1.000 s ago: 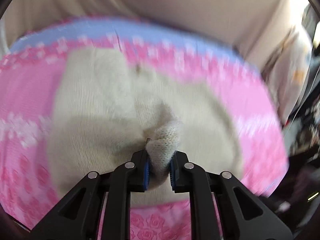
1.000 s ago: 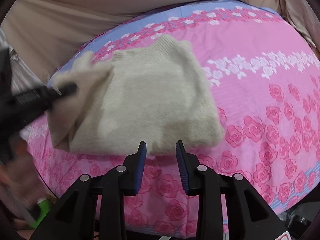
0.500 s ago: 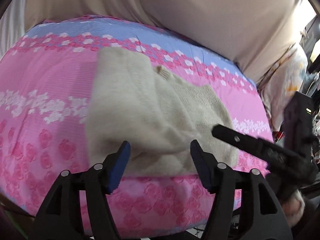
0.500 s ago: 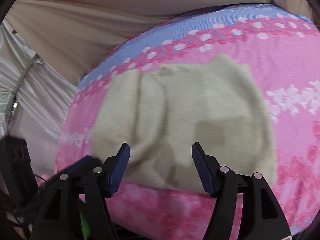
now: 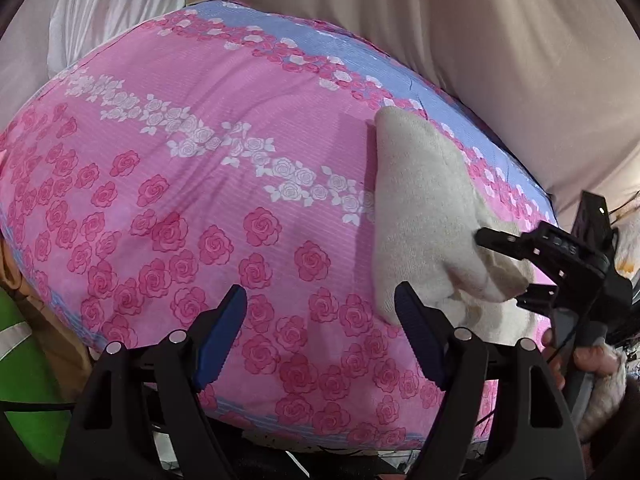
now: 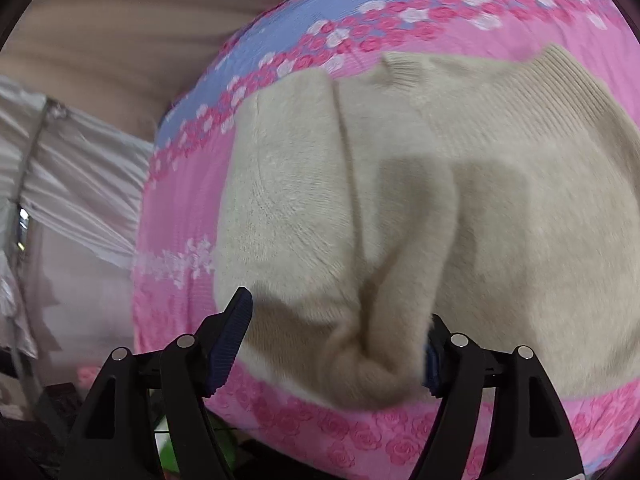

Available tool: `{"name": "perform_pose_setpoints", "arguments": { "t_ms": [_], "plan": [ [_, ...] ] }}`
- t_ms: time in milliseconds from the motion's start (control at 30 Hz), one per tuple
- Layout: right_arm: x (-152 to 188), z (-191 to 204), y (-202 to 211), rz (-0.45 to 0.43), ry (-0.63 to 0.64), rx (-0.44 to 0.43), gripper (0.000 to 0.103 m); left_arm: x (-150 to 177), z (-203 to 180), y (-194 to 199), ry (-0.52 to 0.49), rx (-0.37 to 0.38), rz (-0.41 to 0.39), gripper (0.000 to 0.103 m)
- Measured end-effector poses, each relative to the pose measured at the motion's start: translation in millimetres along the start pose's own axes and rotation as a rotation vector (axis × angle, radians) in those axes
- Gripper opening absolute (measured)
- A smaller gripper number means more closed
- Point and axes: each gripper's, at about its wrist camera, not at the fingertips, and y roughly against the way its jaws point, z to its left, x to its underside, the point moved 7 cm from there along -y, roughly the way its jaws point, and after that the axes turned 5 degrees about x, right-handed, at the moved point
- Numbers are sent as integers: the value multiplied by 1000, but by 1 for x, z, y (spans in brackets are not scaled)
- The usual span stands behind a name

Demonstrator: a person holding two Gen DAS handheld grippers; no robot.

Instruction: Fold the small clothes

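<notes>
Left claw [image 5: 320, 320] spread wide above pink quilt [image 5: 200, 200], right claw [image 6: 336, 344] agape around cream sweater [image 6: 400, 200] fold

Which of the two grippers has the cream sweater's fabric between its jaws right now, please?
The right gripper: a bunched fold of the cream sweater lies between its open jaws. The left gripper is open over bare pink bedspread, sweater beside it.

A home bedroom. A bed is covered by a pink quilted bedspread printed with roses and a lilac-blue border [image 5: 208, 208]. Beige fabric drapes [image 5: 480, 32] hang behind it, with a white satin curtain [image 6: 80, 176] to one side.
</notes>
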Motion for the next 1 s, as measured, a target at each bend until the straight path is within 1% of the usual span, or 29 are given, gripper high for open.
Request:
{"name": "perform_pose_setpoints", "arguments": {
  "t_ms": [33, 67, 100, 133, 200, 267, 333, 367, 400, 433, 467, 500, 567, 600, 633, 667, 700, 733, 800, 833, 867, 900, 967, 1000],
  "plan": [
    [0, 8, -5, 3, 35, 15, 67, -1, -1, 0, -2, 3, -4, 74],
    [-1, 14, -6, -8, 73, 23, 36, -3, -1, 1, -4, 6, -13, 74],
    [-1, 21, -4, -15, 112, 33, 18, -5, -3, 1, -6, 8, -19, 74],
    [-2, 30, 4, -36, 127, 2, 18, -7, -5, 1, -9, 12, -23, 74],
    [-6, 45, 33, -113, 145, -84, 16, -11, -8, 1, -8, 14, -30, 74],
    [-14, 51, 80, -228, 149, -147, 16, -16, -13, -1, -11, 22, -35, 74],
    [-17, 39, 116, -308, 123, -166, 16, -20, -23, -3, -28, 35, -34, 74],
    [-17, 21, 135, -351, 95, -151, 16, -22, -28, -5, -38, 41, -34, 74],
    [-15, 4, 145, -377, 70, -126, 16, -22, -33, -6, -48, 46, -32, 74],
    [-9, -23, 152, -393, 41, -88, 16, -23, -41, -9, -63, 54, -27, 74],
    [-2, -52, 151, -395, 6, -41, 16, -23, -49, -13, -76, 63, -19, 74],
    [7, -85, 141, -373, -47, 6, 16, -21, -55, -17, -86, 68, -12, 74],
    [29, -142, 110, -300, -146, 72, 16, -16, -73, -28, -118, 83, 21, 74],
    [43, -173, 87, -242, -199, 110, 17, -13, -82, -34, -137, 91, 40, 74],
    [53, -190, 71, -205, -239, 108, 18, -10, -91, -39, -155, 95, 55, 74],
    [57, -197, 66, -205, -277, 64, 20, -7, -97, -42, -168, 96, 64, 74],
    [59, -198, 68, -225, -325, 6, 26, -5, -104, -46, -183, 98, 75, 74],
    [58, -196, 73, -240, -339, -11, 29, -2, -113, -49, -201, 101, 87, 74],
    [50, -186, 83, -258, -303, -3, 43, 2, -125, -53, -226, 106, 97, 74],
    [46, -183, 87, -260, -282, -3, 48, 5, -132, -56, -240, 108, 105, 74],
    [42, -180, 89, -257, -266, -5, 56, 7, -137, -58, -249, 109, 112, 74],
    [36, -178, 90, -255, -253, -11, 60, 10, -141, -60, -257, 109, 118, 74],
    [26, -175, 85, -253, -247, -13, 61, 13, -151, -63, -274, 113, 125, 74],
    [25, -173, 82, -246, -236, -11, 53, 15, -155, -64, -282, 113, 127, 74]
  ]
}}
